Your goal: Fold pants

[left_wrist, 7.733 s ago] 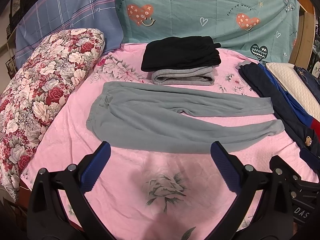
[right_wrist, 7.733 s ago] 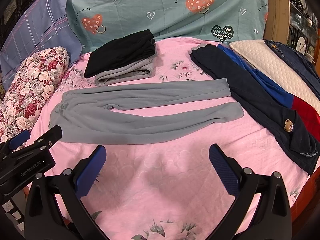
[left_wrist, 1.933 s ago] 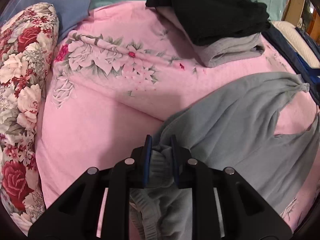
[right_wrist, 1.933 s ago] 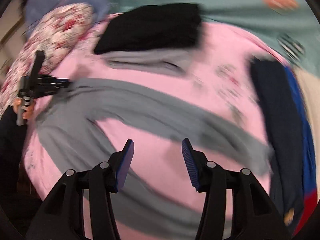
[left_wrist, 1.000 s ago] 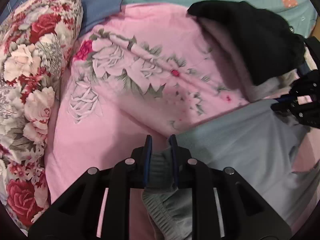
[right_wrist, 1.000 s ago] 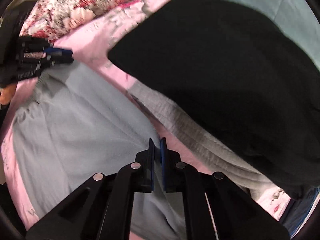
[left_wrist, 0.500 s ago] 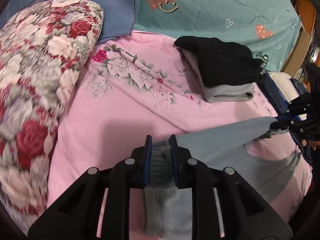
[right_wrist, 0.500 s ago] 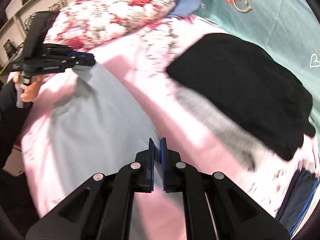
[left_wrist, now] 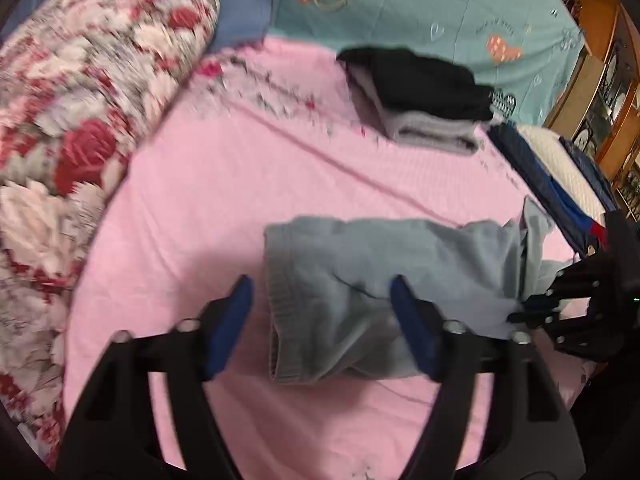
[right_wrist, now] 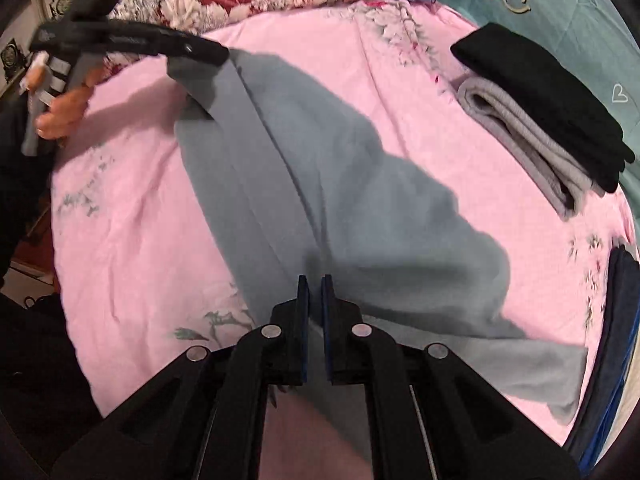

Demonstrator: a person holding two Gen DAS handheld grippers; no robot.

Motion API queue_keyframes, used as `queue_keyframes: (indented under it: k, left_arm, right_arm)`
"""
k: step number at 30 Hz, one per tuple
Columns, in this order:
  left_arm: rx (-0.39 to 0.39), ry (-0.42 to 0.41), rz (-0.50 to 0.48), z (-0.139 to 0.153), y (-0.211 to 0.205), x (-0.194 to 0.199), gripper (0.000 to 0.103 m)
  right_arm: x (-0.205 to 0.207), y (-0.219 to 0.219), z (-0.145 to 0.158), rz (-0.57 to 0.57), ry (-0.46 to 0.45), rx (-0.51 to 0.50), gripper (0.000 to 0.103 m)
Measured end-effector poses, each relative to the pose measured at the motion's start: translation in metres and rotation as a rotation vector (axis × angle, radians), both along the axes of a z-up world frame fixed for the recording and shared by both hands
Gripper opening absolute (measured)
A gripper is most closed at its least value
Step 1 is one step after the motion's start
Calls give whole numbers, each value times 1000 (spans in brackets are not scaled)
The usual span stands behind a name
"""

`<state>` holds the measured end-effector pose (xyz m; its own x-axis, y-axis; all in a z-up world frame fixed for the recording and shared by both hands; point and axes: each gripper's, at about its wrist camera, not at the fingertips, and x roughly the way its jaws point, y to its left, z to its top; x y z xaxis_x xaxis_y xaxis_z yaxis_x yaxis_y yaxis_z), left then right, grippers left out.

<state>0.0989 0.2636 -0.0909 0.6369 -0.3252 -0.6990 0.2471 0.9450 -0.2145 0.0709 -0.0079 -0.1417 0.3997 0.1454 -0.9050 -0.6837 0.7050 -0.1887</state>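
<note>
The grey pants (left_wrist: pixel 384 280) lie on the pink bedsheet (left_wrist: pixel 240 184), folded lengthwise with one leg over the other. Their waistband (left_wrist: pixel 280 312) sits between the fingers of my left gripper (left_wrist: pixel 322 316), which is open and holds nothing. In the right wrist view the pants (right_wrist: pixel 320 184) stretch from the left gripper (right_wrist: pixel 188 50) at the upper left down to my right gripper (right_wrist: pixel 315 296), which is shut on the pants' fabric. The right gripper also shows in the left wrist view (left_wrist: pixel 532 308), pinching the cloth at the right.
A folded stack, black pants (left_wrist: pixel 424 80) on grey ones (left_wrist: pixel 432 132), lies at the far side. A floral pillow (left_wrist: pixel 72 112) bounds the left. Dark blue clothes (left_wrist: pixel 536 176) and a white cushion (left_wrist: pixel 572 176) lie on the right. Teal bedding (left_wrist: pixel 440 8) is behind.
My left gripper has opened and let go of the waistband, which now lies on the sheet. The pants have come down from stretched in the air to flat. The right gripper stays shut.
</note>
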Motion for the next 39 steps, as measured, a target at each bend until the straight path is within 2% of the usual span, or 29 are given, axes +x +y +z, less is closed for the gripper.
queue_keyframes:
  k: [3, 6, 11, 12, 14, 16, 17, 18, 20, 21, 23, 25, 26, 27, 30, 33, 36, 39]
  left_arm:
    - [-67, -17, 72, 17, 19, -12, 84]
    - [-133, 46, 194, 24, 27, -18, 83]
    - [-268, 69, 192, 26, -2, -23, 82]
    - [-285, 71, 182, 23, -13, -20, 78]
    - [-271, 104, 155, 13, -32, -10, 54]
    - [-256, 177, 120, -6, -51, 1, 14]
    - [-240, 214, 115, -16, -57, 6, 11]
    - [-227, 248, 118, -27, -62, 9, 10]
    - [-165, 313, 153, -50, -68, 14, 10]
    - [-153, 330, 161, -59, -69, 15, 10]
    - [-182, 313, 165, -61, -66, 14, 10]
    - [-186, 308, 159, -63, -66, 14, 10]
    - [-185, 304, 158, -64, -67, 14, 10]
    - [-179, 294, 158, -64, -68, 13, 10]
    - [-133, 262, 159, -60, -74, 15, 10]
    - [-95, 237, 162, -59, -80, 13, 10]
    - [-117, 235, 158, -59, -72, 11, 10]
    - [-156, 240, 152, -61, -66, 10, 10]
  right_arm:
    - [2, -1, -8, -16, 37, 18, 13]
    - [-1, -2, -2, 4, 78, 63, 22]
    - [-8, -11, 22, 16, 125, 178, 22]
    - [-6, -10, 26, 8, 116, 211, 22]
    - [2, -4, 28, -12, 94, 238, 18]
    - [10, 1, 20, -32, 93, 252, 15]
    - [15, 4, 10, -42, 118, 252, 14]
    - [17, 5, 3, -16, 155, 312, 14]
    - [18, 9, -17, -13, 252, 288, 14]
    - [13, 8, -14, -16, 208, 291, 14]
    - [9, 3, -4, -32, 223, 290, 14]
    - [13, -19, 18, -101, 217, 351, 21]
    - [17, -32, 26, -143, 204, 367, 38]
    - [25, -55, 41, -234, 176, 366, 51]
    - [57, -128, 67, -516, 121, 301, 51]
    - [104, -214, 68, -845, 163, 238, 51]
    - [146, -267, 49, -1025, 257, 224, 51]
    - [176, -294, 22, -1150, 345, 202, 51]
